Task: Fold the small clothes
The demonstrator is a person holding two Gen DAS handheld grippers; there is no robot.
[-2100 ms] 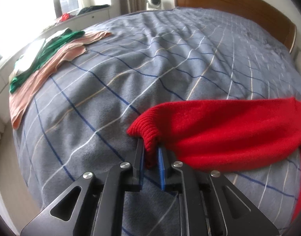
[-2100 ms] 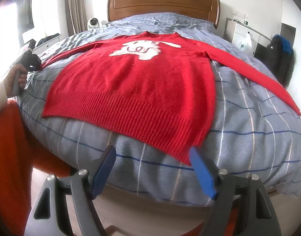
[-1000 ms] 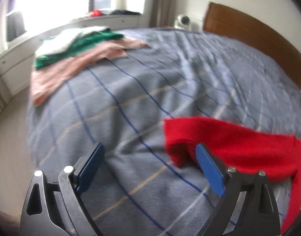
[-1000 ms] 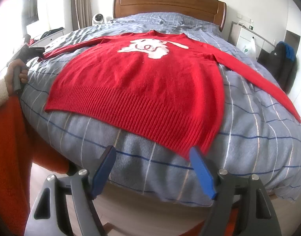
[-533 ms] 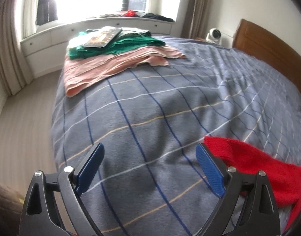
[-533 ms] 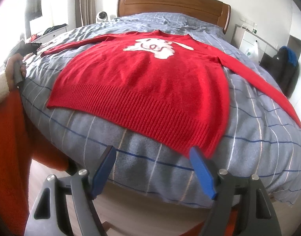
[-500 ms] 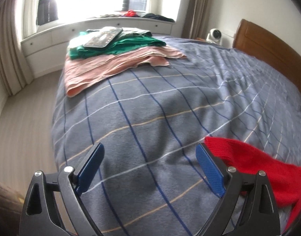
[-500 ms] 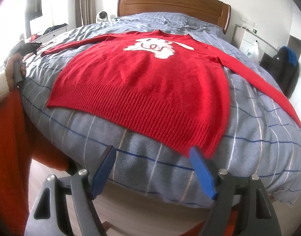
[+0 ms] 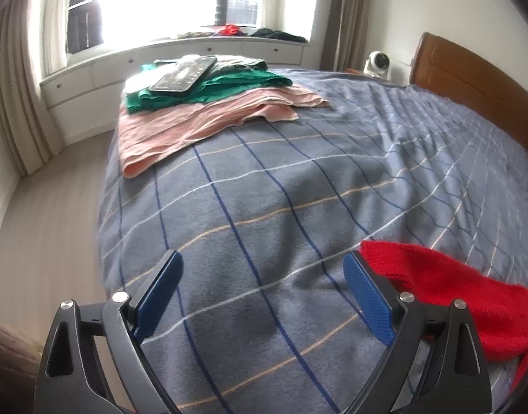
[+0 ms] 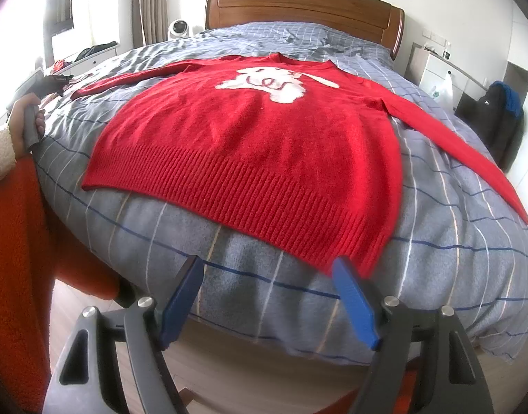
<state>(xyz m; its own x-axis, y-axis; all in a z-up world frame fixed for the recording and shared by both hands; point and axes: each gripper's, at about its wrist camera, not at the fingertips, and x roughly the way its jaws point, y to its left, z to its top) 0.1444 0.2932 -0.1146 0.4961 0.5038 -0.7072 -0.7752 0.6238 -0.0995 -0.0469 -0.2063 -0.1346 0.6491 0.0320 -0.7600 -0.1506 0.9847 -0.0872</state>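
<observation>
Red knit sweater (image 10: 250, 145) lies flat and face up across the middle of the bed (image 10: 453, 276), its ribbed hem toward the foot edge, its neckline toward the wooden headboard (image 10: 298, 3), a white animal design on the chest. Both sleeves stretch out toward the side edges; the cuff of one sleeve (image 9: 433, 283) rests near the left edge of the grey checked bedspread. The right gripper (image 10: 269, 300) hangs just past the foot edge, its blue fingers spread wide and holding nothing, the hem's corner just beyond one fingertip. The left gripper (image 9: 262, 296) hovers over the bedspread with its fingers equally wide apart and empty, the cuff just beside one finger. A person's hand (image 10: 24, 124) grips its handle at the left side. Toward the far left corner sits a pile of folded clothes (image 9: 202, 110), pink beneath green, with a phone (image 9: 184, 74) on top.
</observation>
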